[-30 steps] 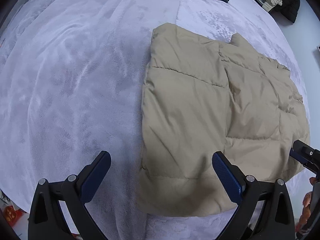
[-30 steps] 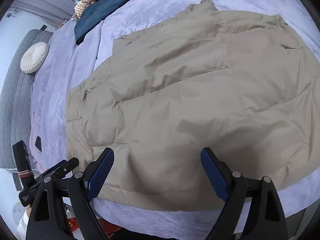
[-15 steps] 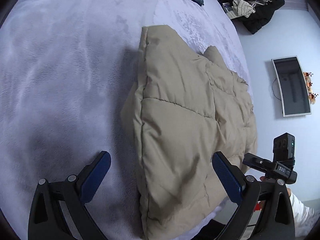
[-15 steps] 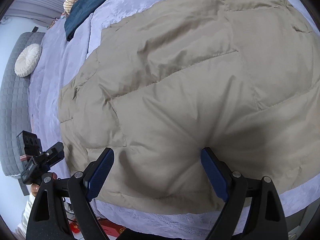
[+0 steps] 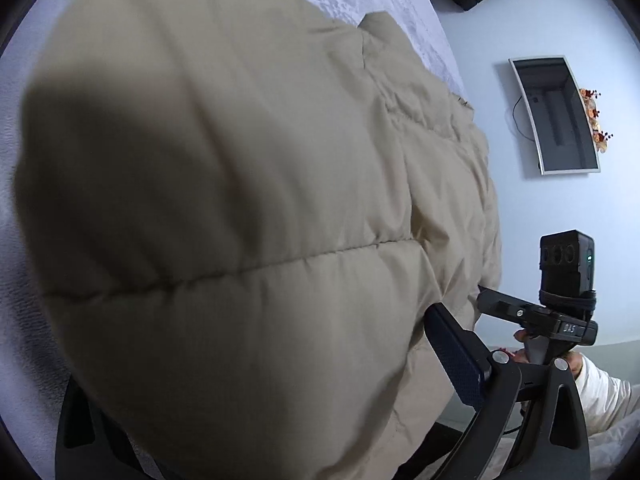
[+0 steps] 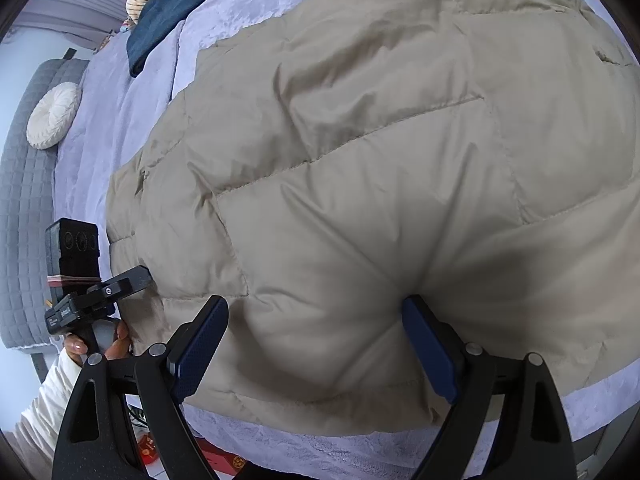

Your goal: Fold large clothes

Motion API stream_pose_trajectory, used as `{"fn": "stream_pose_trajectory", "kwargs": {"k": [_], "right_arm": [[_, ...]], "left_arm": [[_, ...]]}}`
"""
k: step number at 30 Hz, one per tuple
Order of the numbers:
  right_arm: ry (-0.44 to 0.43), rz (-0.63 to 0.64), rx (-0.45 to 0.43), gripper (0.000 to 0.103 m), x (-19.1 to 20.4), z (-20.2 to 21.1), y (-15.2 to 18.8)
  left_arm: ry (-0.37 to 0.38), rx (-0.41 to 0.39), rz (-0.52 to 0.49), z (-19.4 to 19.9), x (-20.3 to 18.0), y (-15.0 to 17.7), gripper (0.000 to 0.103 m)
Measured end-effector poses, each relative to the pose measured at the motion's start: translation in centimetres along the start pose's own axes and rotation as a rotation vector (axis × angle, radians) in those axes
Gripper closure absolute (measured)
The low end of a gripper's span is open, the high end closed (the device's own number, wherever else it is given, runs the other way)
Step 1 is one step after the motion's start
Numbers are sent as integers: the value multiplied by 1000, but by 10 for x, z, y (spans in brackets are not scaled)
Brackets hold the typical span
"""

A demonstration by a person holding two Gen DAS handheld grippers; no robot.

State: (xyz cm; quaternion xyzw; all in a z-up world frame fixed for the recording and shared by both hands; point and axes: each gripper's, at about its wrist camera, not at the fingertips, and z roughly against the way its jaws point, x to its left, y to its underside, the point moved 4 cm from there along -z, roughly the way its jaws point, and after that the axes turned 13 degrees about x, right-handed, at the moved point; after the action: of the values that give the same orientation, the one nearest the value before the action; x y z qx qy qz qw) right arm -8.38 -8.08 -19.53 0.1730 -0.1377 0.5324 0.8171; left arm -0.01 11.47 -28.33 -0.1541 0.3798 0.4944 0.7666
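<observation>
The tan puffer jacket (image 6: 360, 200) lies spread flat across the lilac bedspread (image 6: 132, 112), its near hem close to the bed's edge. A second ago both tools hung clear above it; now the left gripper (image 5: 260, 380) has swung down and in until the padding fills nearly its whole view, one blue pad showing against the right of the bulge and the other buried under fabric, so I cannot tell how wide it stands. The right gripper (image 6: 316, 352) has barely shifted: its fingers stay spread wide, sunk into the quilting near the hem with a puffed section between them, not pinched. To me this looks like both hands set to grab the near edge for a fold. Beyond the jacket, a dark blue garment (image 6: 176, 12) lies toward the far end of the bed.
</observation>
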Motion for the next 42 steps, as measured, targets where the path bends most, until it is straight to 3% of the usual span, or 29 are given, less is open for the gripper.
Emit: {"fn": "stream_pose_trajectory", "kwargs": {"k": [2,3,4,6,7,9,19,20,21,22,23,28,32,42], "right_arm": [[3,0,-1,12,0,0,0],[4,2,0,12,0,0,0],[4,4,0,12,1,2,0],[-3,10,3,12,2,4,1],[-11,12,8,12,3,7,1],[-27,19,6,12,3,13,1],[12,9,-166,12,-13,59,-11],[8,3,-182,18,-15,62,-13],[0,0,-198,28,-18,64,-14],[0,-4,-198,65,-20,64,-16],[7,-8,-193,96,-24,63,-19],[16,56,-200,97,-34,56,-33],[-15,80,-181,97,-41,42,-52],[-137,54,-106,103,-58,7,-85]], "left_arm": [[-17,0,7,-4,-1,-2,2],[-15,-4,9,-2,-3,-2,13],[-5,-6,4,0,-4,-1,37],[28,-4,-7,7,-9,2,59],[33,-10,-17,11,-13,4,66],[32,-17,-27,17,-20,7,71],[31,-55,-27,43,-54,22,72],[23,-57,-25,45,-58,23,72],[19,-59,-22,49,-59,28,72],[15,-62,-17,54,-61,30,72],[12,-68,-13,57,-66,31,72],[-29,-98,-11,74,-98,44,72],[-80,-123,-7,81,-145,51,72],[-244,-100,-8,46,-263,34,72]]}}
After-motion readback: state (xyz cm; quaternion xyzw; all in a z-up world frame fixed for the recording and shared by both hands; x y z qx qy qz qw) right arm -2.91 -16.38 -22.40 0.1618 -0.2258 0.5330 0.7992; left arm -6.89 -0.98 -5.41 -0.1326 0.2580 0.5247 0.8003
